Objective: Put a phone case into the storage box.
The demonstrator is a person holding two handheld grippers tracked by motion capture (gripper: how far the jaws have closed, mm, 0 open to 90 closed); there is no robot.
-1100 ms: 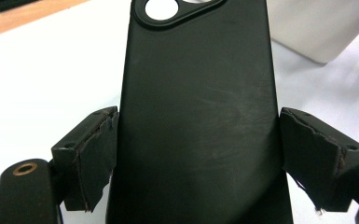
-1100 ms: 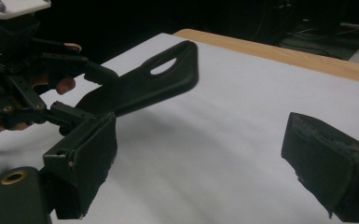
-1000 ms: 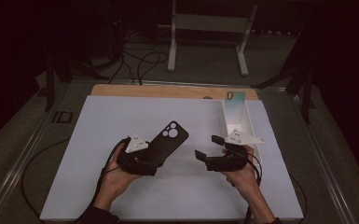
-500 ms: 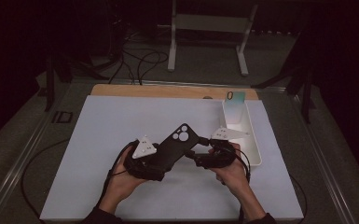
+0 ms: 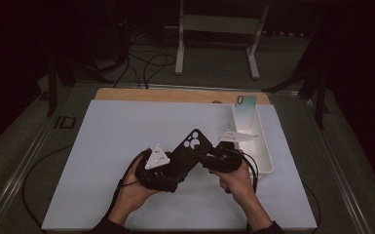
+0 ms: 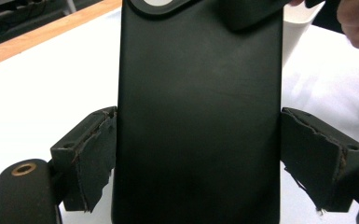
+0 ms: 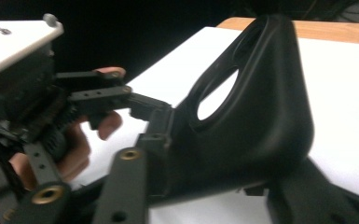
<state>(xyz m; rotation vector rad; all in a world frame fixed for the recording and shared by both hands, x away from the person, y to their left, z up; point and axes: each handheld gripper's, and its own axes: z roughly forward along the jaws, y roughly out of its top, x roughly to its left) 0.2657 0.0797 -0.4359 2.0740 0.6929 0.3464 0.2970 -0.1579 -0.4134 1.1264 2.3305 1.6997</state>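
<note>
From above the near edge of the desk [image 5: 102, 146] we look forward and down; riding the left gripper [image 6: 198, 154], we face the black phone case [image 6: 198, 116] very close; the right gripper's [image 7: 214, 186] camera shares that case from its side.

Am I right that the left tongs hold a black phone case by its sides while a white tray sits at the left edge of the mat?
Not quite. The left tongs do hold the black phone case by its sides, but the white tray sits at the right edge of the mat, as the high view shows.
</note>
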